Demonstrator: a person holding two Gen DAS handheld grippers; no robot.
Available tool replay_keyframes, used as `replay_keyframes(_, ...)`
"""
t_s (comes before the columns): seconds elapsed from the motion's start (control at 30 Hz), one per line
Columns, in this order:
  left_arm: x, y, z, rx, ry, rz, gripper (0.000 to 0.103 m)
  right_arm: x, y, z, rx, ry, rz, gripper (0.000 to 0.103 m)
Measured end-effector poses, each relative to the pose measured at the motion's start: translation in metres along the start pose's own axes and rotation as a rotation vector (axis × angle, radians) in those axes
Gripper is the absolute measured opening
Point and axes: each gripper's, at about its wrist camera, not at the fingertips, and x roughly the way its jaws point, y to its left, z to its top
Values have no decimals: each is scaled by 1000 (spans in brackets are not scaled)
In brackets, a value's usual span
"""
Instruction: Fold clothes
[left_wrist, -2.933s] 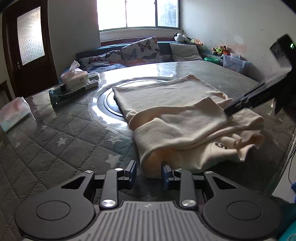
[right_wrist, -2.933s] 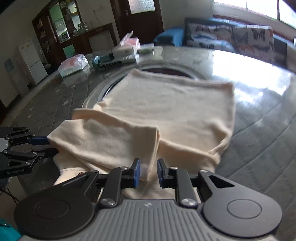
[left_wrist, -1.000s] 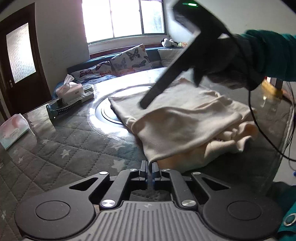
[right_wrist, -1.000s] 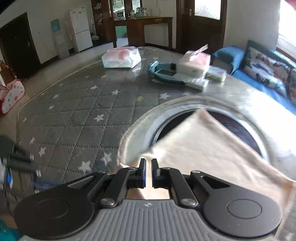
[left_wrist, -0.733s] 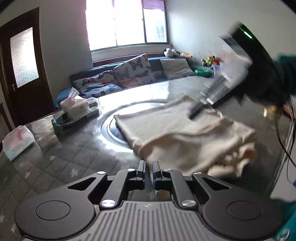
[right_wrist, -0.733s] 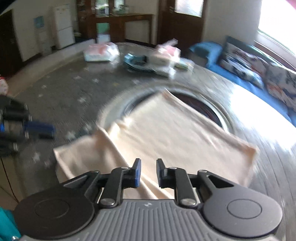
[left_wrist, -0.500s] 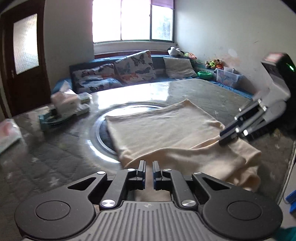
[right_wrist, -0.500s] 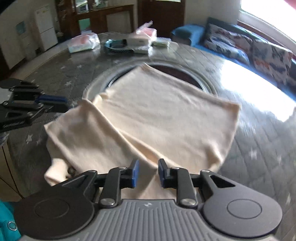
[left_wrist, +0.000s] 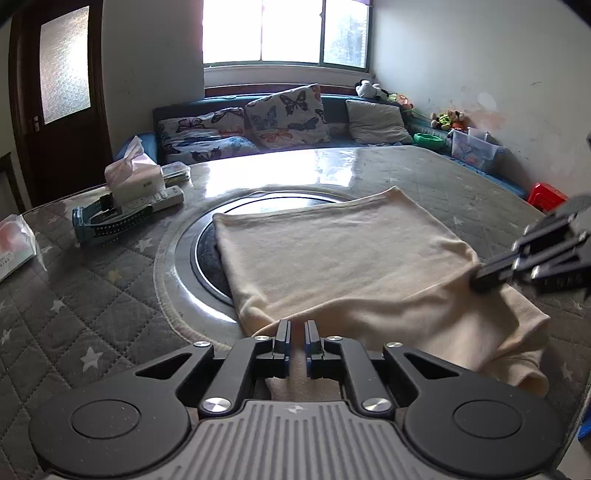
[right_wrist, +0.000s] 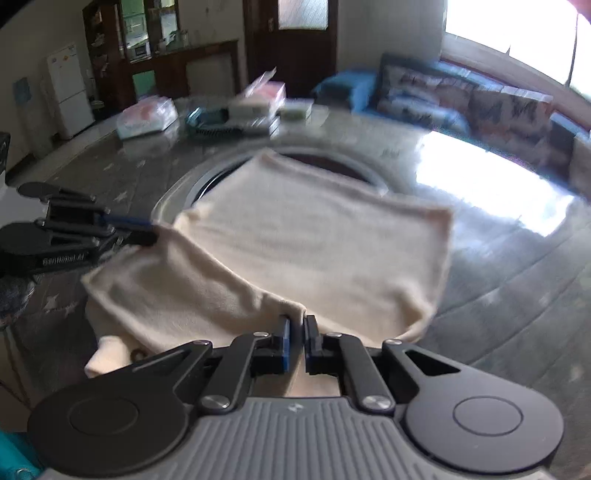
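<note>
The cream garment, soft, light and limp, is spread on the worktop over its round inset, its near fold clamped at opposite ends by the left claw and the right claw, where it is best held.

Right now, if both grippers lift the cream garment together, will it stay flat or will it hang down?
Probably it hangs down. The cream garment already drapes in soft folds between the left gripper and right gripper, both shut on its edge. It looks light. The glossy table may let it slide.
</note>
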Motion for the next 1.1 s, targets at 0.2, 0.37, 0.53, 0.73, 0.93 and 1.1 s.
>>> replay_keyframes(0.2,7,-4,-2,35,20,9,9,4,-9,-3,43,60,-43,9)
replay_keyframes(0.37,-8,-11,5,49,-35,-5,9,2,-11,-6,39,35,-51,12)
replay_keyframes(0.53,-20,-25,7,103,-55,-63,21,1,-2,2,-8,8,-17,18)
replay_keyframes(0.73,-21,-57,-1,187,-45,-141,31,11,-13,-10,64,71,2,21)
replay_keyframes(0.93,-12,-111,-6,324,-69,-230,43,15,-26,-20,158,97,52,25)
replay_keyframes(1.1,2,-151,-9,420,-82,-266,43,5,-41,-18,226,74,72,25)
